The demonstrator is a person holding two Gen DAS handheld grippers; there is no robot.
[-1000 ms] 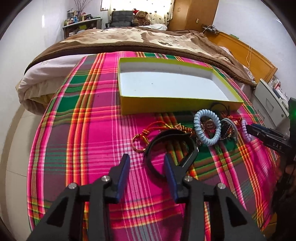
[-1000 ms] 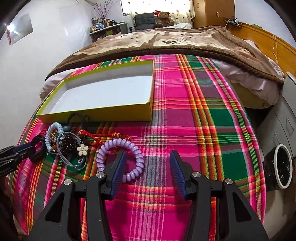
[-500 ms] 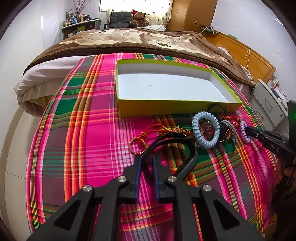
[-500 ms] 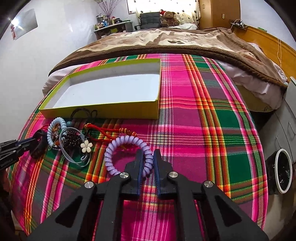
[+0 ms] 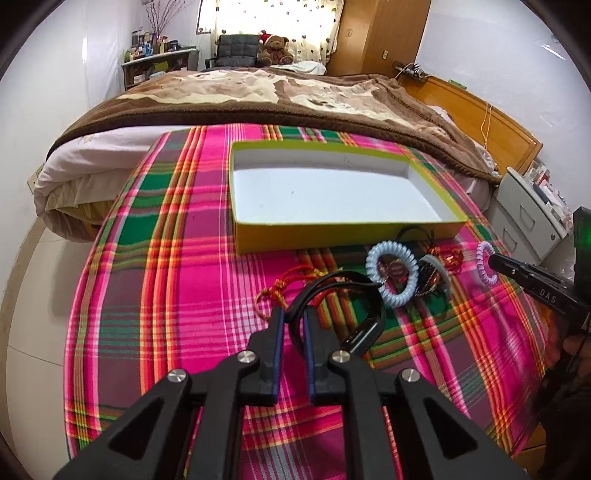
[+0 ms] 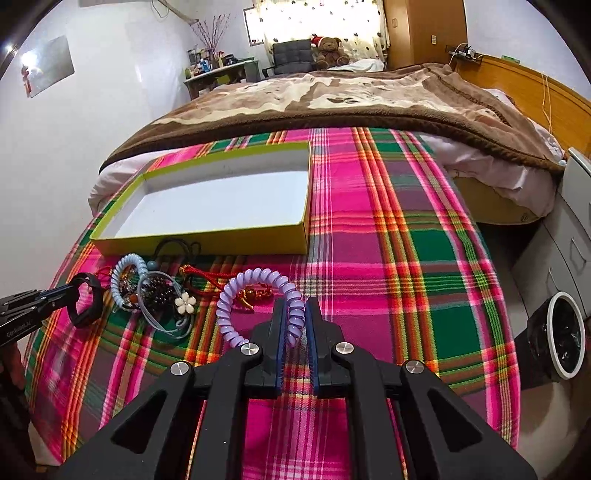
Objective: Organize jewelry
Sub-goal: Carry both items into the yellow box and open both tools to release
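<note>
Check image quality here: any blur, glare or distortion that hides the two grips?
Left wrist view: strong fisheye bending, dark corners, bright window washed out; left gripper sharp, shut on the black bracelet. Right wrist view: same bending, wall glare upper left; right gripper crisp on the purple coil bracelet.

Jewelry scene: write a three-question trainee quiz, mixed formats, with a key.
1. True or false: the box already holds jewelry.
2. What does the right gripper hold? A) blue coil B) purple coil C) flower clip
3. Fill in: the left gripper is shut on the black ____.

Key: 1 false, it is empty. 2 B; the blue coil and flower clip lie on the plaid cloth. 3 band.
</note>
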